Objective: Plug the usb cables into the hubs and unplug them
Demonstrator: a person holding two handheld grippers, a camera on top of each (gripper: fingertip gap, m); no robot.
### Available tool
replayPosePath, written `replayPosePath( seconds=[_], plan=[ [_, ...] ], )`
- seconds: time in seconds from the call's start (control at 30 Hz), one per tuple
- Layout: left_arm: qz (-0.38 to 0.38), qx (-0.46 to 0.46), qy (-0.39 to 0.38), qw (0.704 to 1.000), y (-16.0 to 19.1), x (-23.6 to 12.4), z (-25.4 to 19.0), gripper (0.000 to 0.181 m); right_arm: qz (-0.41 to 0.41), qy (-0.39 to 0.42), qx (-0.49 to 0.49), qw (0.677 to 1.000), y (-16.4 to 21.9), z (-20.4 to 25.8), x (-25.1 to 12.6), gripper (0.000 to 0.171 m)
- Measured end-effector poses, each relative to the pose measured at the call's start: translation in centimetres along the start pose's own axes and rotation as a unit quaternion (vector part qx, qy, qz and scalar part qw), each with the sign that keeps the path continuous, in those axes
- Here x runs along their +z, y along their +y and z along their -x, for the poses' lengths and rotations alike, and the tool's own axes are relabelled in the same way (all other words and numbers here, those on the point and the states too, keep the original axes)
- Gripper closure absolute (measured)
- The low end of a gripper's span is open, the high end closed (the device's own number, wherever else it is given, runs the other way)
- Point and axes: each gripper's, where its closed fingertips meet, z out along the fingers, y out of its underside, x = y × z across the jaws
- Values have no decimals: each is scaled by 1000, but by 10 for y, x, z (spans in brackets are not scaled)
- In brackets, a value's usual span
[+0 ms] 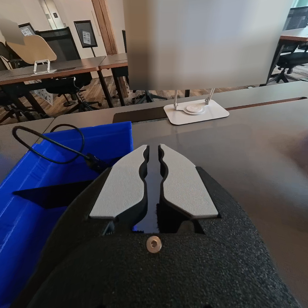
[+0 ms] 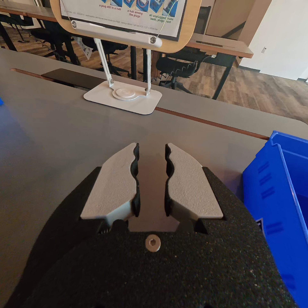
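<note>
Bare table (image 2: 66, 133) ahead; blue bin (image 2: 283, 200) rightward, stand (image 2: 123, 98) beyond.

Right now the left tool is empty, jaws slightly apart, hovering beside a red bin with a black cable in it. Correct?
Nearly. The bin is blue, not red, as the left wrist view shows. The rest stands: the left tool is empty, jaws slightly apart, beside it, and a black cable is in the bin.

Our left wrist view: low over desk (image 1: 233, 150), facing forward, blue bin (image 1: 50, 175) close at left. Our right wrist view: similar height, another bin (image 2: 275, 183) at right. Both share white stand (image 1: 196, 111) (image 2: 123, 98).
</note>
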Motion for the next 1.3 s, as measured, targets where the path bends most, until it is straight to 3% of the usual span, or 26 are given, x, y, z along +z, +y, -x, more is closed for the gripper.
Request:
replayPosePath(
  seconds=[0.13, 0.4, 0.73, 0.8, 0.97, 1.2, 1.3],
  plan=[
    [2, 4, -12, 1000, 1, -4, 9, 181, 2, -2, 0, 1000, 1, 0, -1, 148],
    [-2, 0, -26, 1000, -2, -12, 24, 181, 2, 3, -2, 1000, 1, -2, -2, 171],
    [-5, -4, -39, 999, -4, -18, 35, 181, 7, 1, -3, 1000, 3, -2, -2, 166],
    [-6, -6, -40, 999, -4, -19, 37, 181, 9, -2, -4, 1000, 4, -1, -2, 171],
    [-3, -8, -41, 999, -2, -18, 39, 172, 11, -4, -4, 1000, 5, 0, -2, 171],
    [50, 7, -21, 998, 12, -14, 42, 132, 13, -5, -5, 1000, 6, -1, -2, 162],
    [59, 0, -12, 998, 13, -16, 47, 123, 14, -6, -6, 1000, 6, -2, -2, 160]
  ],
)
